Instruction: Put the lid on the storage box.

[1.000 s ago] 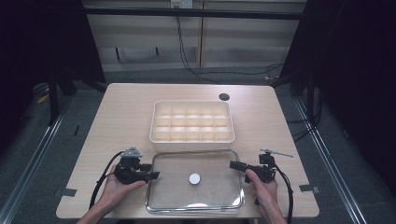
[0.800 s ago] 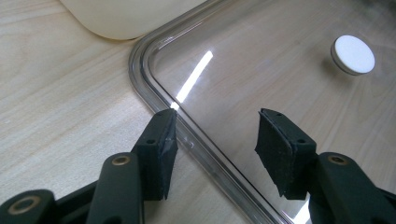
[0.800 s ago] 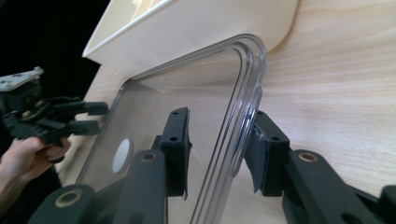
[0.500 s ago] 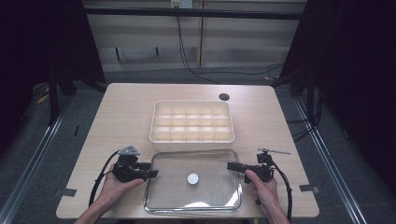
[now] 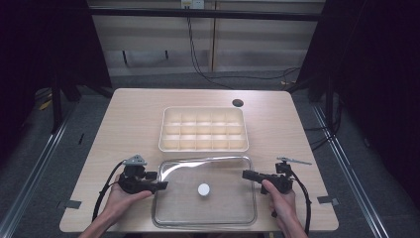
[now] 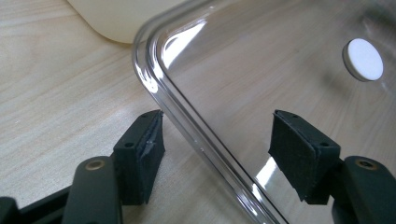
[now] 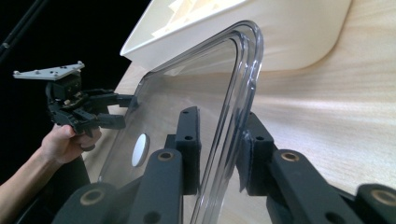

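Bare table (image 5: pixel 129 119) lies open at the frame's left, right and top edges — room to pass there. The middle is blocked: the cream tray (image 5: pixel 203 129) sits centre, the clear lid (image 5: pixel 205 191) just below it. Both lower sides of the lid are taken — left gripper (image 5: pixel 161 186), right gripper (image 5: pixel 246 174).

Glossy clear plastic lid (image 5: pixel 205 191) on a matt, pale wood-grain table (image 5: pixel 129 124).
The lid's smooth rim catches bright glare; a matt white disc (image 5: pixel 203 189) sits at its middle. Beside it, a cream plastic tray (image 5: pixel 203 129) looks smooth and dull. The matt black jaws carry rough dark pads (image 6: pixel 294 151).
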The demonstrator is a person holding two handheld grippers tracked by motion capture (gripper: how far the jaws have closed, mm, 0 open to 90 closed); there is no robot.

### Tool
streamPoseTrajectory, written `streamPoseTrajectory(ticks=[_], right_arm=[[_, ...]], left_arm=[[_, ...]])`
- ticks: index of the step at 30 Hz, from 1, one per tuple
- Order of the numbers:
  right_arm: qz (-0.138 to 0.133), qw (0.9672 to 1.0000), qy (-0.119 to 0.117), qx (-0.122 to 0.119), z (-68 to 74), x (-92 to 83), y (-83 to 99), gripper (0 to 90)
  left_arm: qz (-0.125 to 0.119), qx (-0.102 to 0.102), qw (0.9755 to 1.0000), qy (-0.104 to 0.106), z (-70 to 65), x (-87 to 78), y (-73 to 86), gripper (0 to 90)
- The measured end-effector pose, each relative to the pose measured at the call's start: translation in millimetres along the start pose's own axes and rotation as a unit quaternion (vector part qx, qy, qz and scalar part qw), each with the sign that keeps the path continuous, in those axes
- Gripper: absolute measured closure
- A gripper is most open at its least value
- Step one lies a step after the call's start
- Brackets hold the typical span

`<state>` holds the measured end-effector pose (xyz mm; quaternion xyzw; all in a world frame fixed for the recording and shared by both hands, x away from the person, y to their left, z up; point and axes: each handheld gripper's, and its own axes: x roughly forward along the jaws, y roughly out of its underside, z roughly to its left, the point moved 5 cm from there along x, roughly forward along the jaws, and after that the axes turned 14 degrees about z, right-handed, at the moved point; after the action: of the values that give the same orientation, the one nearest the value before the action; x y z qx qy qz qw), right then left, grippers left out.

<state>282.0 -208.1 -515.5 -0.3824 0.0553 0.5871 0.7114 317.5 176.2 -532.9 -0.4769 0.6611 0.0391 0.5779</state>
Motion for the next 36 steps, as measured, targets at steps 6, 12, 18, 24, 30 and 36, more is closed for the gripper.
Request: streamPoseTrajectory(ticks=[6, 12, 18, 24, 30, 36], right_arm=[[-0.004, 1.0, 0.0, -0.003, 2.0, -0.7, -0.5, 73.4], [-0.002, 1.0, 0.003, -0.004, 2.2, -1.0, -0.5, 73.3], [0.005, 0.9998, 0.017, -0.005, 1.1, -1.2, 0.3, 71.0], [0.013, 0.9989, 0.044, -0.013, 2.9, 0.5, 1.0, 67.6], [0.012, 0.9986, 0.047, -0.019, 3.0, 0.6, -0.4, 66.7], [0.004, 0.9986, 0.047, -0.024, 6.3, -1.4, -2.3, 66.8]], left_arm=[[-0.006, -0.011, 0.9999, 0.011, 0.0, 0.2, 0.1, 30.5], [0.0, -0.011, 0.9998, 0.017, -7.3, 1.6, -0.4, 33.3], [-0.026, -0.014, 0.9986, 0.043, -8.8, -8.1, -3.5, 43.8], [-0.032, -0.007, 0.9983, 0.048, -11.0, -12.5, -4.2, 47.5], [-0.039, -0.012, 0.9976, 0.056, -11.5, -17.7, -5.7, 51.2], [-0.048, -0.01, 0.9972, 0.057, -11.9, -23.9, -8.1, 54.3]])
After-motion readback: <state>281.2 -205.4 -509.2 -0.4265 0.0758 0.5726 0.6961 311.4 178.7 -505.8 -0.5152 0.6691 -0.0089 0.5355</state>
